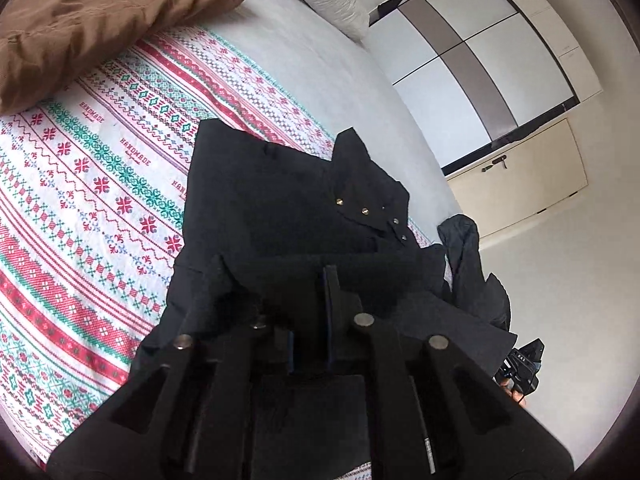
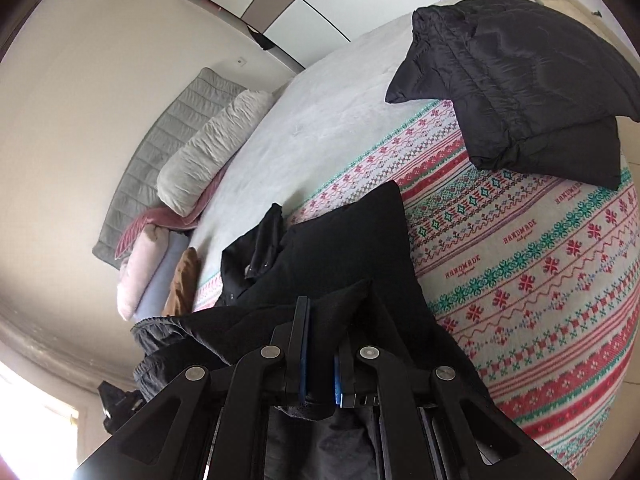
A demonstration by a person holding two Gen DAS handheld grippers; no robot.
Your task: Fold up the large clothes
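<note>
A large black garment with small brass snaps (image 1: 280, 200) lies on the patterned bedspread (image 1: 80, 200), partly folded, with a sleeve hanging off the bed edge. My left gripper (image 1: 308, 312) is shut on a fold of its black cloth and holds it raised above the bed. In the right wrist view the same black garment (image 2: 352, 248) lies ahead, and my right gripper (image 2: 320, 344) is shut on another raised fold of it. The other gripper shows at the lower right of the left wrist view (image 1: 524, 364).
A brown folded garment (image 1: 92, 20) lies at the far left of the bed. A dark quilted jacket (image 2: 520, 80) lies folded on the bed. Pillows (image 2: 208, 152) and a grey headboard (image 2: 160, 152) are at the bed's head. A wardrobe (image 1: 480, 60) stands beyond the bed.
</note>
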